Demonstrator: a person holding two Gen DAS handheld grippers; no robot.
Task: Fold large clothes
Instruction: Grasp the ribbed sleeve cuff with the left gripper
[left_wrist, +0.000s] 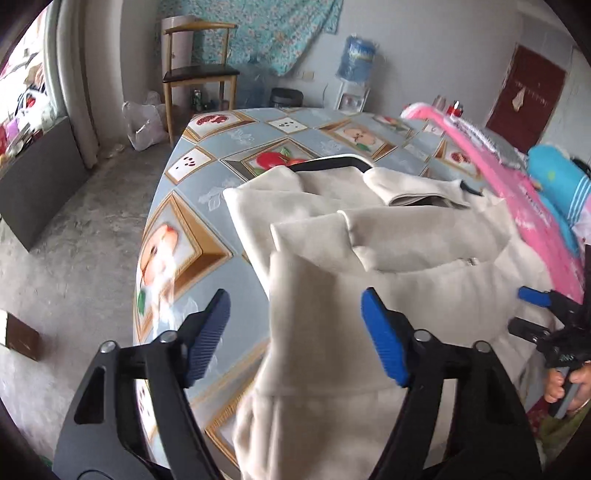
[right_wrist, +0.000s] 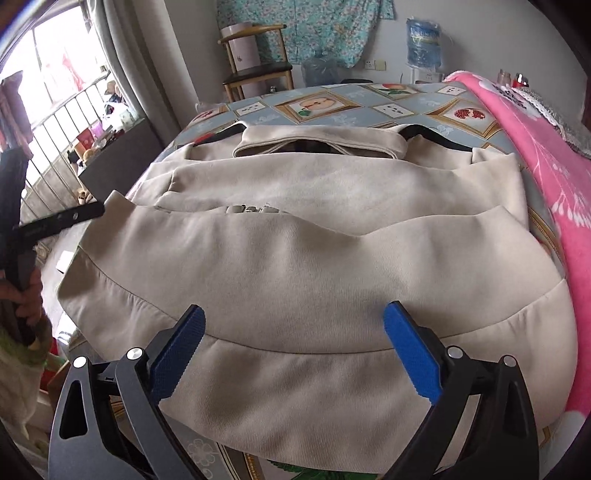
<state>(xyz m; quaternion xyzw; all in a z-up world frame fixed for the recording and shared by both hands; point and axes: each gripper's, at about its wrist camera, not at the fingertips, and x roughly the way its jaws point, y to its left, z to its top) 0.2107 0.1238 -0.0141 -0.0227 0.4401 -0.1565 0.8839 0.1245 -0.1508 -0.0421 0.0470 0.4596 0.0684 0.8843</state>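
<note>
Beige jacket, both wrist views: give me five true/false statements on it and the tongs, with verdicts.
1. The beige jacket lies on a table with a fruit-print cloth. True.
2. The left tongs are clamped shut on a sleeve. False: the blue pads stand apart, and no pad presses on the fabric between them.
3. The right tongs are open above the jacket's near hem. True.
4. A pink blanket lies beside the jacket. True.
5. The wooden chair stands on the table. False: it stands on the floor beyond the table's far edge.
</note>
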